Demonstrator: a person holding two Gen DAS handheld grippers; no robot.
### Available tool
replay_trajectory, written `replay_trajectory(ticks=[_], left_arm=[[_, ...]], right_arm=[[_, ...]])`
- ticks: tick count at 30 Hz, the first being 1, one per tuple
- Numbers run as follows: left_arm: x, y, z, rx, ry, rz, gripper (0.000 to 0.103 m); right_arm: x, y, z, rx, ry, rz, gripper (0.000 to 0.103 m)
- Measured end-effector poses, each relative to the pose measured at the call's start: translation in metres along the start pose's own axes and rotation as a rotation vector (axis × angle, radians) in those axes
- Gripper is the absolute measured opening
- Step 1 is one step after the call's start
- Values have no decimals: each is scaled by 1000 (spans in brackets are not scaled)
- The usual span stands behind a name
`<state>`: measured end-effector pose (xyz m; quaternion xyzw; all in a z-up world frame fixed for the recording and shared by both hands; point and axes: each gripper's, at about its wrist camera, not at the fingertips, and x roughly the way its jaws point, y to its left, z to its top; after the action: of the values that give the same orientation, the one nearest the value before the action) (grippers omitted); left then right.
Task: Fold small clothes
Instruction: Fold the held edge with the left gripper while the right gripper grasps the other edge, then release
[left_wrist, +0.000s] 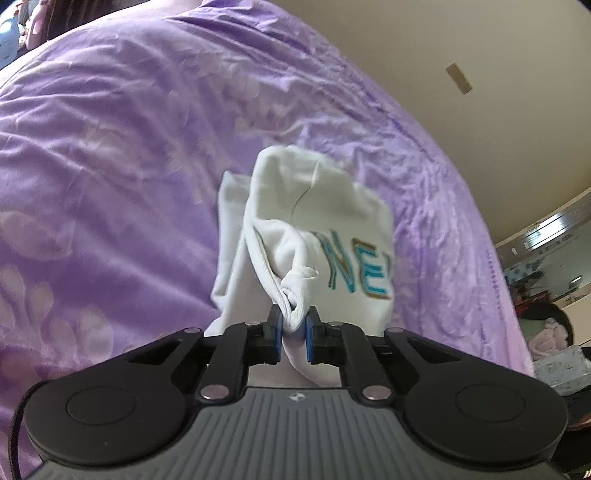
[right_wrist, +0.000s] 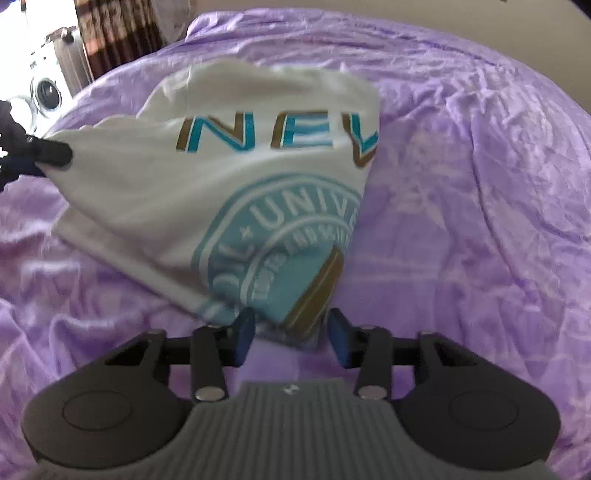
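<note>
A white T-shirt with teal and brown lettering hangs lifted over a purple bedspread. My left gripper is shut on a bunched fold of the shirt, pinched tight between its blue pads. In the right wrist view the shirt is stretched out, showing a round teal emblem. The left gripper holds its corner at the left edge. My right gripper stands open, its jaws apart around the shirt's lower edge. The blue pads do not clamp the cloth.
The wrinkled bedspread fills most of both views. A white washing machine and a brown curtain stand beyond the bed's far left. A beige wall and cluttered furniture lie to the right.
</note>
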<state>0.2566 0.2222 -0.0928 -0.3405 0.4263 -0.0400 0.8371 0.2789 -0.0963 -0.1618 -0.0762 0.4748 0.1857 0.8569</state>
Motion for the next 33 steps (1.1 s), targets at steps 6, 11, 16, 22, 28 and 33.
replay_trajectory(ticks=[6, 11, 16, 22, 28, 33], left_arm=[[-11, 3, -2, -8, -15, -27, 10], [16, 27, -18, 16, 46, 114, 9], [37, 48, -28, 20, 83, 148, 10], [39, 38, -29, 81, 87, 186, 10], [39, 40, -31, 73, 87, 178, 10], [41, 32, -32, 135, 96, 223, 10]], right_arm=[[-38, -21, 8, 96, -76, 30, 0], [-34, -31, 1, 114, -12, 47, 0], [7, -51, -27, 236, 123, 60, 0], [-14, -28, -14, 109, 28, 89, 14], [6, -14, -12, 143, 18, 70, 27], [-7, -21, -8, 150, -27, 51, 0]])
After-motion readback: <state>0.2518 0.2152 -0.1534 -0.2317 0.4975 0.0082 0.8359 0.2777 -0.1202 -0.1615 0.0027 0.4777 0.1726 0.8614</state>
